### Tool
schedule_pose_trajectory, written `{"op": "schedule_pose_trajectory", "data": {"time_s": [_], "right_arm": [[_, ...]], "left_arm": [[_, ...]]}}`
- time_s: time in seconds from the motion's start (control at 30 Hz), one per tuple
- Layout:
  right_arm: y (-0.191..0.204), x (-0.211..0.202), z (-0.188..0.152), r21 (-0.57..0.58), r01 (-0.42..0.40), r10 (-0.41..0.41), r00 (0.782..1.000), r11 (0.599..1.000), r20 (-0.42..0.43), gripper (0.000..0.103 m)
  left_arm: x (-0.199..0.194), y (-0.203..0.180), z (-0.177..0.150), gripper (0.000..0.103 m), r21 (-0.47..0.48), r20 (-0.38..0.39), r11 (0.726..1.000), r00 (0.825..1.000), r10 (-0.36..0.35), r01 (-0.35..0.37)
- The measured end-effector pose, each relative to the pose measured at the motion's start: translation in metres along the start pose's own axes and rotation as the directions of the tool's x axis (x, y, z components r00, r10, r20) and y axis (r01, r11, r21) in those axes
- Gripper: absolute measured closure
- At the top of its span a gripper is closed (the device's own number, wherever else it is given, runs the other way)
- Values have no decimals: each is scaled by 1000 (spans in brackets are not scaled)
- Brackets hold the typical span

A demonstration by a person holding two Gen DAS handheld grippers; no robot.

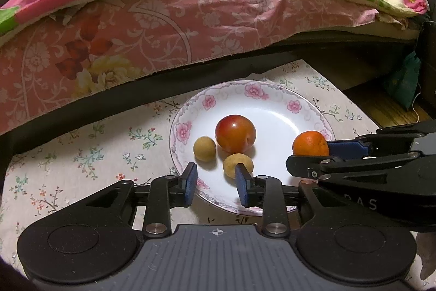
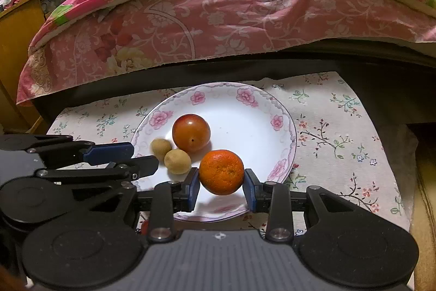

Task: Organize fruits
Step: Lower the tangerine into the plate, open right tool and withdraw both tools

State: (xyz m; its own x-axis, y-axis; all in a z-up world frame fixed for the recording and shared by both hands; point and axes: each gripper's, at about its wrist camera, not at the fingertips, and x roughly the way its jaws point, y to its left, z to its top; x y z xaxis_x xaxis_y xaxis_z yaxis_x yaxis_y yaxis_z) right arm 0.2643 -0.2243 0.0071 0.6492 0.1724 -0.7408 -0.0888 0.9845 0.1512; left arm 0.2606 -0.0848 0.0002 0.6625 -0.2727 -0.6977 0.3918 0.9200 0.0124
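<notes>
Right claw (image 2: 221, 188) clamped on orange (image 2: 221, 171) over plate (image 2: 283, 124), left claw (image 1: 215, 183) apart, empty; lower gently, release clear of plum (image 2: 191, 136).

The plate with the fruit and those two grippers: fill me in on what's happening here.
A person is sorting fruit onto a floral plate with two handheld grippers. The right gripper is shut on an orange just above the plate's near side. The left gripper is open and empty over the plate's near rim. A red plum-like fruit and two small tan fruits already lie on the plate.
</notes>
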Motion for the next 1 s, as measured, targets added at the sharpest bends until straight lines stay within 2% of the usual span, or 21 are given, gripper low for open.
{"op": "schedule_pose_trajectory", "data": {"time_s": [0.53, 1.0], "right_arm": [[1, -9, 2, -7, 2, -2, 999, 1000, 32, 68], [19, -47, -15, -36, -14, 16, 999, 999, 36, 68]], "left_arm": [[-20, 4, -2, 60, -3, 16, 1000, 1000, 13, -13], [-73, 5, -21, 55, 11, 29, 1000, 999, 12, -13]]}}
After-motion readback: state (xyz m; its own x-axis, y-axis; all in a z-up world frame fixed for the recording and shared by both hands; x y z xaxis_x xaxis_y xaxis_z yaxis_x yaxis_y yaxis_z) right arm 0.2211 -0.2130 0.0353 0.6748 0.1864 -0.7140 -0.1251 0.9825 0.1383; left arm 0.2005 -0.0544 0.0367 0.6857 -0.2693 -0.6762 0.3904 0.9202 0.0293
